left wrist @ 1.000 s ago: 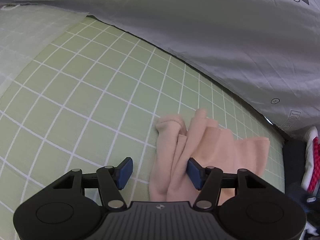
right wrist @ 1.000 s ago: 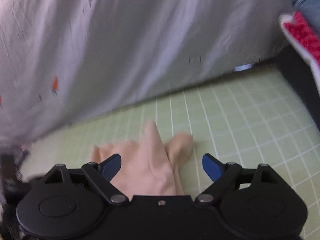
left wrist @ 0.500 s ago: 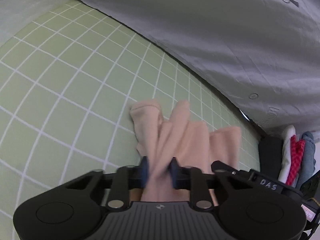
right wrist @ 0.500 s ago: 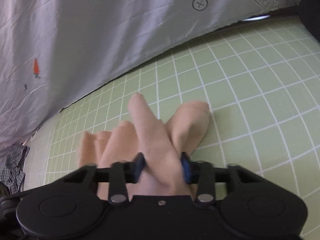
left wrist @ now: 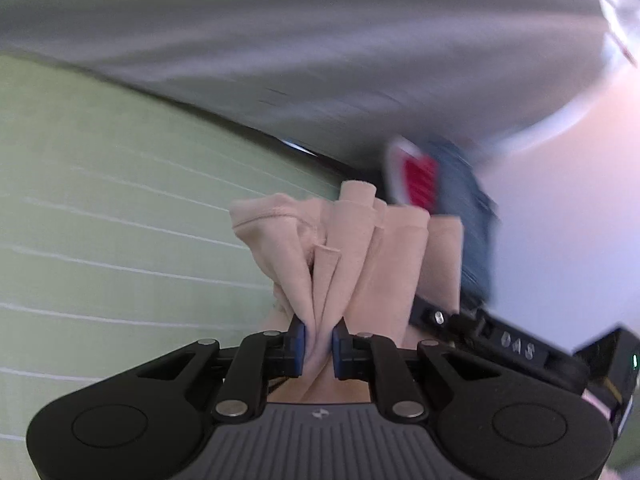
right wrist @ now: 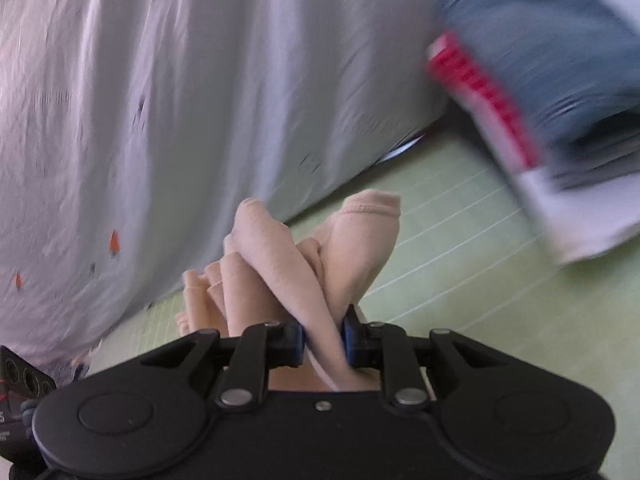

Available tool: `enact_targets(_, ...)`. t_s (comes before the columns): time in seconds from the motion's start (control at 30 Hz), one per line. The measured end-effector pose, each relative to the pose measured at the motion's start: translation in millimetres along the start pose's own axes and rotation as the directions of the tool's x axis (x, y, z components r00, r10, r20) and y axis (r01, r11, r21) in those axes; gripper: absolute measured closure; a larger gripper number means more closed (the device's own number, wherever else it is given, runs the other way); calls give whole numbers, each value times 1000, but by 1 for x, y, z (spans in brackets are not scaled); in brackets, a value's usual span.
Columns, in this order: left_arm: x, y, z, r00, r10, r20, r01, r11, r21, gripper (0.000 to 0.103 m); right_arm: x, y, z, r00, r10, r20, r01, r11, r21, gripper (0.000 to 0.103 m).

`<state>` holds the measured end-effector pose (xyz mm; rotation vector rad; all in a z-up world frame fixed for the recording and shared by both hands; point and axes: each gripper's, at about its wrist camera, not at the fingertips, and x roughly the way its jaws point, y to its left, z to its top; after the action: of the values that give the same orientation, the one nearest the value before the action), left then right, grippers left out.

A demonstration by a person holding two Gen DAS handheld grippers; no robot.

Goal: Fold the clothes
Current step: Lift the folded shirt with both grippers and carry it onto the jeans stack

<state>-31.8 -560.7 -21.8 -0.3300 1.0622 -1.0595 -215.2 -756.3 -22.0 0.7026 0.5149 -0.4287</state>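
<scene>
My left gripper (left wrist: 319, 342) and right gripper (right wrist: 324, 338), jaws just closing, each pinch the bunched peach garment (left wrist: 360, 240) at frame centre, above the green checked sheet (left wrist: 100, 208).

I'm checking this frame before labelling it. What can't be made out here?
- Peach garment: its type and lower part, hidden behind the left gripper in the left wrist view and behind the right gripper in the right wrist view.
- Stacked clothes: motion-blurred in both views, cut off by the right wrist view's edge.
- Green checked sheet: grid smeared.
</scene>
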Motion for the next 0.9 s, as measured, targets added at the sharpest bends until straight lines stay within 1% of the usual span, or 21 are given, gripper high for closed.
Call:
enact_targets(0.1, 19, -44, -7, 995, -96, -18, 97, 995, 34, 90, -48, -29, 18, 996, -27, 89, 24, 999, 34, 84)
enact_targets(0.17, 35, -72, -5, 986, -165, -16, 166, 985, 45, 90, -78, -45, 34, 987, -47, 156, 41, 998, 36, 84)
enact_targets(0.23, 52, -103, 3, 974, -225, -5, 225, 971, 82, 90, -102, -61, 58, 973, -54, 226, 52, 999, 15, 84)
enact_targets(0.27, 61, -119, 9, 968, -251, 5, 250, 963, 103, 90, -112, -69, 73, 965, -46, 257, 46, 999, 4, 84)
enact_targets(0.37, 86, -159, 33, 946, -320, 52, 310, 939, 150, 90, -129, -92, 124, 942, 13, 336, -12, 1000, -6, 84)
enact_targets(0.43, 107, -182, 57, 930, -356, 95, 338, 926, 167, 90, -134, -106, 162, 920, 31, 390, -15, 999, -44, 84)
enact_targets(0.47, 119, -191, 67, 925, -363, 115, 341, 924, 175, 90, -135, -113, 181, 911, 39, 410, -17, 998, -59, 84)
enact_targets(0.5, 134, -199, 78, 925, -354, 137, 326, 926, 192, 90, -132, -122, 199, 904, 41, 427, -16, 998, -62, 84)
enact_targets(0.53, 149, -205, 86, 932, -327, 156, 291, 932, 215, 90, -125, -129, 215, 899, 36, 437, -9, 998, -64, 84)
enact_targets(0.57, 167, -208, 94, 944, -283, 170, 241, 943, 229, 90, -111, -139, 232, 901, 26, 434, 6, 997, -72, 82)
enact_targets(0.6, 188, -208, 101, 956, -234, 175, 191, 954, 230, 90, -94, -147, 245, 905, 5, 425, 31, 996, -79, 81)
enact_targets(0.63, 208, -205, 105, 967, -184, 177, 141, 962, 232, 90, -67, -156, 254, 917, -34, 397, 71, 994, -78, 77)
enact_targets(0.67, 229, -201, 107, 977, -119, 175, 74, 967, 244, 90, -41, -165, 262, 926, -75, 369, 112, 991, -78, 77)
enact_targets(0.7, 248, -197, 108, 985, -41, 167, -3, 967, 255, 90, -14, -174, 271, 933, -117, 340, 152, 985, -80, 77)
enact_targets(0.73, 264, -191, 108, 987, 16, 163, -58, 966, 254, 89, 16, -183, 273, 942, -154, 299, 184, 980, -76, 77)
enact_targets(0.77, 271, -183, 108, 986, 31, 166, -69, 971, 228, 89, 42, -191, 272, 947, -181, 265, 204, 977, -65, 71)
enact_targets(0.8, 277, -176, 109, 985, 42, 168, -77, 976, 203, 88, 62, -197, 269, 955, -174, 242, 192, 980, -57, 68)
enact_targets(0.87, 280, -162, 111, 985, 28, 170, -53, 988, 148, 86, 79, -207, 264, 958, -128, 258, 138, 990, -22, 66)
enact_targets(0.9, 281, -155, 112, 986, 14, 165, -33, 993, 117, 81, 82, -210, 264, 958, -112, 264, 118, 993, -6, 66)
